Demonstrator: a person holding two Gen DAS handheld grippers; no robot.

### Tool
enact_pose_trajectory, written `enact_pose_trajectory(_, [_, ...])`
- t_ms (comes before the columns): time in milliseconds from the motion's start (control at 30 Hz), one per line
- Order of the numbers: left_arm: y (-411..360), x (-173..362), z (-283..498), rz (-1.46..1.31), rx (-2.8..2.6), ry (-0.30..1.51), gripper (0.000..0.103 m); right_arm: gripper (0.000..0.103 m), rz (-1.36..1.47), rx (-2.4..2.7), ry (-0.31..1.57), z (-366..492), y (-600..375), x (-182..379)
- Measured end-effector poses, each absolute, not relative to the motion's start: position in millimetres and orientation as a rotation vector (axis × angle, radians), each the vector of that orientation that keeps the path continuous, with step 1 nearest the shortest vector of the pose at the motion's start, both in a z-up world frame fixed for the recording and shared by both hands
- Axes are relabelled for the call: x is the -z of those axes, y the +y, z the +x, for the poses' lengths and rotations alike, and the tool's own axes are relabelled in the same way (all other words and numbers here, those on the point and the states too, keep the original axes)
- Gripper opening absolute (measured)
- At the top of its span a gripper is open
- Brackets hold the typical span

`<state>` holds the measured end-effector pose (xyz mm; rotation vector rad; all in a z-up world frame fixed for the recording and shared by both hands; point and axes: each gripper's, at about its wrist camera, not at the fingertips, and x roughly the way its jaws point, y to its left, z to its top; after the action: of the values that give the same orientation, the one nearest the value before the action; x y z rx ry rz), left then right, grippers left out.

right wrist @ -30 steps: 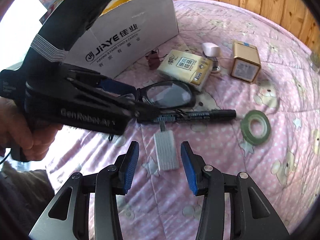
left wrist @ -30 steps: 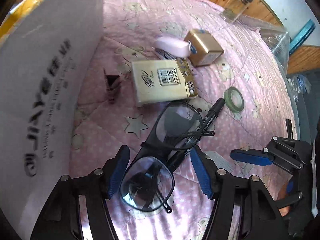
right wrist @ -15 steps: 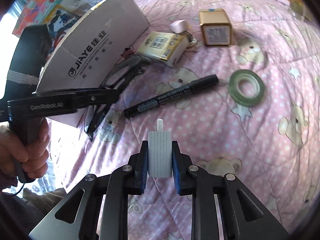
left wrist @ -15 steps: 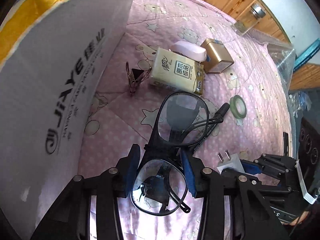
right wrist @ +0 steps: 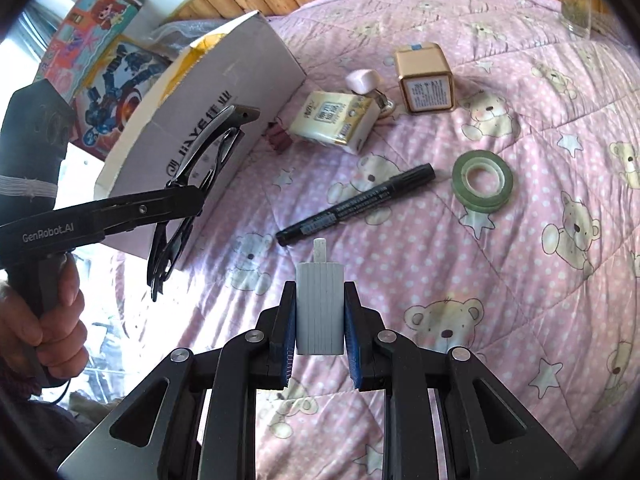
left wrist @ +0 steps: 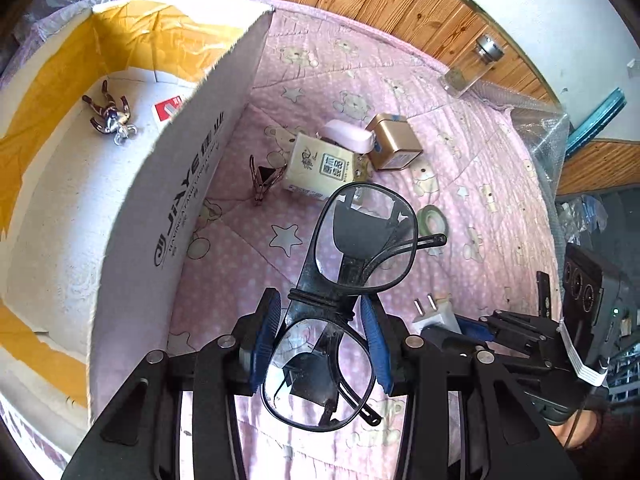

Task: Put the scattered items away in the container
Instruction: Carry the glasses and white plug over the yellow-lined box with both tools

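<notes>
Your left gripper (left wrist: pixel 324 344) clamps the glasses (left wrist: pixel 340 308) at lower centre, beside the box (left wrist: pixel 176 200); your right gripper (right wrist: pixel 320 320) grips the plug (right wrist: pixel 320 304).

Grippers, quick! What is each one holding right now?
Left gripper: shut on the black glasses, lifted beside the cardboard box.
Right gripper: shut on the white charger plug, above the pink quilt.

A second ago both grippers stood open on the quilt. Since then the left gripper (left wrist: pixel 324 344) closed on the glasses (left wrist: pixel 344 300) and raised them off the marker (right wrist: pixel 356 204), beside the box (left wrist: pixel 168 184) wall. The right gripper (right wrist: pixel 320 320) clamped the plug (right wrist: pixel 320 306) and lifted it clear too.
</notes>
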<state>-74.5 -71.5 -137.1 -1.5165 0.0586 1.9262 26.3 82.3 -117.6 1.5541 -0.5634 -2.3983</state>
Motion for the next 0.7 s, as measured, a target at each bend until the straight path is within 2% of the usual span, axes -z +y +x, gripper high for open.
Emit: enact_pose_trajectory(700, [-123.2,67.9,-67.5,-1.391,-1.992,-0.145,0.043,0.022,1.377,2.424,-0.417,23.9,42.4,39.8])
